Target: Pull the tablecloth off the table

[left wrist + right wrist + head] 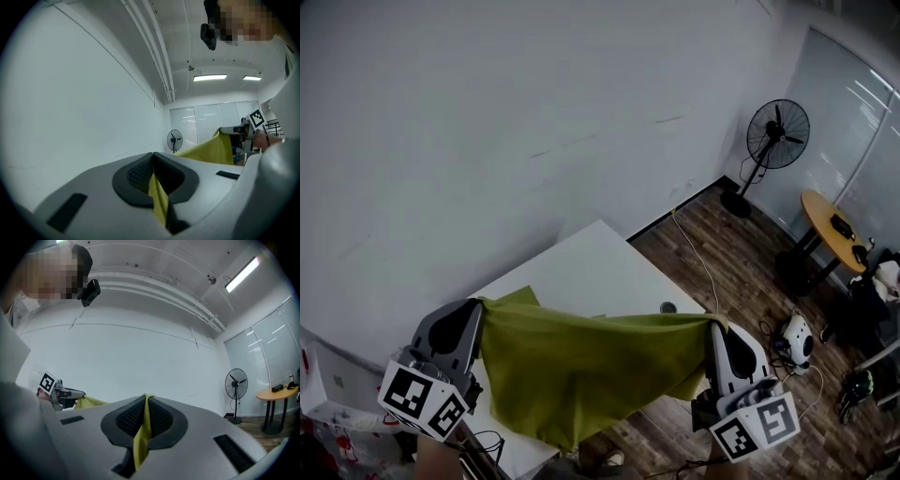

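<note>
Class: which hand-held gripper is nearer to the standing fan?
Right. The right hand-held gripper sits below the standing fan in the head view; the left hand-held gripper is across the tablecloth, farther away.

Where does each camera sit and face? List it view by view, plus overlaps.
Head view: on the person's head, looking steeply down at the table; left gripper and right gripper pinch the green tablecloth.
Left gripper view: on that gripper, looking along its shut fingers toward the right gripper.
Right gripper view: likewise, along its fingers toward the left gripper.
Shared: all show tablecloth and fan.
</note>
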{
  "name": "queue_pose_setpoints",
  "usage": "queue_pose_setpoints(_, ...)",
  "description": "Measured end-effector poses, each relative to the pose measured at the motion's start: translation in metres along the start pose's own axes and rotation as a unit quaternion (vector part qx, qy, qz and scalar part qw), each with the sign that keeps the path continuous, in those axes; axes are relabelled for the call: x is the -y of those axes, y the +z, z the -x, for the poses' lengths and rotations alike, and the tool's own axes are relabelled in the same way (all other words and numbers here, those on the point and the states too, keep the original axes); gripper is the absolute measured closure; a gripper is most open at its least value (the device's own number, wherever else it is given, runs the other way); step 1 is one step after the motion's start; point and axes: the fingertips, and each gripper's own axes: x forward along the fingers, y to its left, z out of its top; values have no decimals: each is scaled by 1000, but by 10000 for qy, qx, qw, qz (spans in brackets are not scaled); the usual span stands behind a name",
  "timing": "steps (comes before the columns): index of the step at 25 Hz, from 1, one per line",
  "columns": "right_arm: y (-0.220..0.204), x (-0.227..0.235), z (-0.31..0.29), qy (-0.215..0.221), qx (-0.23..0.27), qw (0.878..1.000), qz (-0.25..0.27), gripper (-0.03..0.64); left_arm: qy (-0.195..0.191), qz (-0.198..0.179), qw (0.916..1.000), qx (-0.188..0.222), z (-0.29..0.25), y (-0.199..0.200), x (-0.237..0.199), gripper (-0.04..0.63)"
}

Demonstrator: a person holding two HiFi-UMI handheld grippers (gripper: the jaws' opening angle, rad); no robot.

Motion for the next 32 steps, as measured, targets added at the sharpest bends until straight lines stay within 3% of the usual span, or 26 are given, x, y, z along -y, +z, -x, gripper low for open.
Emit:
queue_pose_setpoints(11,1,-10,59,168,6,9999,-12,589,71,-118,9999,34,44,9,42,575)
queue_pose_setpoints(19,9,-14,158,386,72,9992,-1,589,375,7,9992,156,125,21,113,575)
queue_pose_setpoints(25,18,-19,248,503,223,9985,-24,589,517,-108,9984,206,196,29,179,575)
queue_pose_setpoints(32,14,-29,334,552,169,9982,-129,589,540,-106,9984,149,266,25,239,575)
